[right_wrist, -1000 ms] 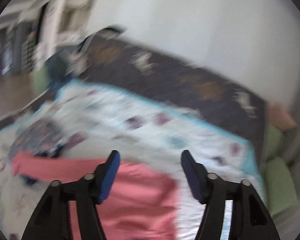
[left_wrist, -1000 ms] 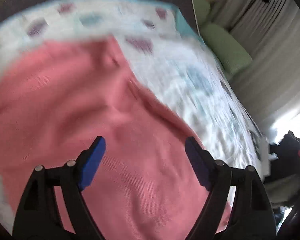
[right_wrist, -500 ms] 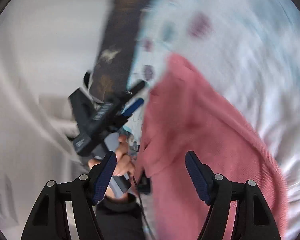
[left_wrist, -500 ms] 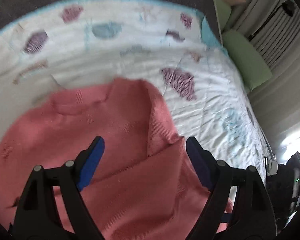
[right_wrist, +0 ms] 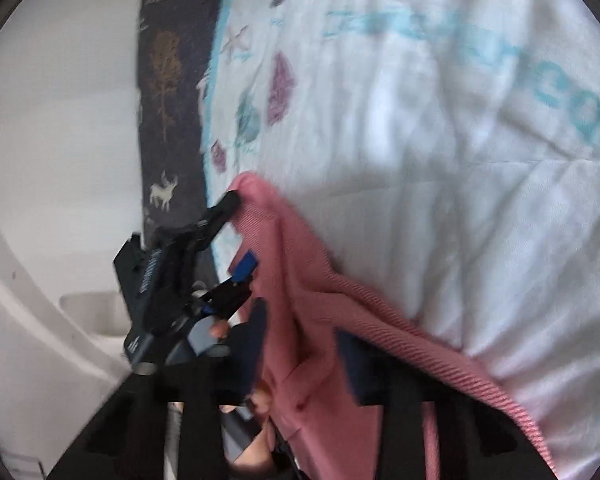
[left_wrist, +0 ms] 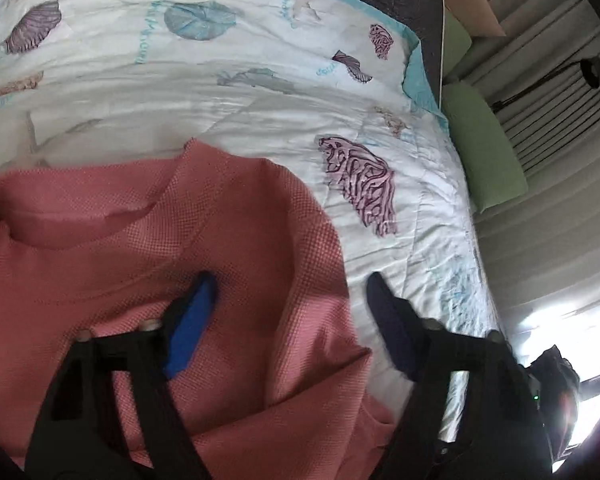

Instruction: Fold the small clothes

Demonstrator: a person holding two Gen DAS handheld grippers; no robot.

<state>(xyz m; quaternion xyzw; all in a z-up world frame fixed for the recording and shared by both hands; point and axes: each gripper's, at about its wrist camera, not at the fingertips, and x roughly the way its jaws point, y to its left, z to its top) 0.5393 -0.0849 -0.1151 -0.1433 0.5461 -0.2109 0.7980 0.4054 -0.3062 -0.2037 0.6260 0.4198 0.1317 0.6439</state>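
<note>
Basically the pink shirt point(left_wrist: 228, 264) lies spread on the seashell quilt point(left_wrist: 236, 92), collar up toward the far side, one sleeve already turned in over the body, so the step in hand looks like the side fold. To do it well: grab thru both layers right at the edge, lift just enough to clear, carry the edge straight across w/o dragging the body, and keep both claws level so the crease runs parallel to the side seam. Left gripper point(left_wrist: 290, 292) sits low over the shirt's shoulder edge, jaws spread wide, one blue pad on the fabric and the other over bare quilt, nothing pinched. Right gripper point(right_wrist: 302, 332) is rolled sideways, fingers apart w/ the shirt's raised edge running between them; not clamped as far as I can tell. Its view is blurry.
</note>
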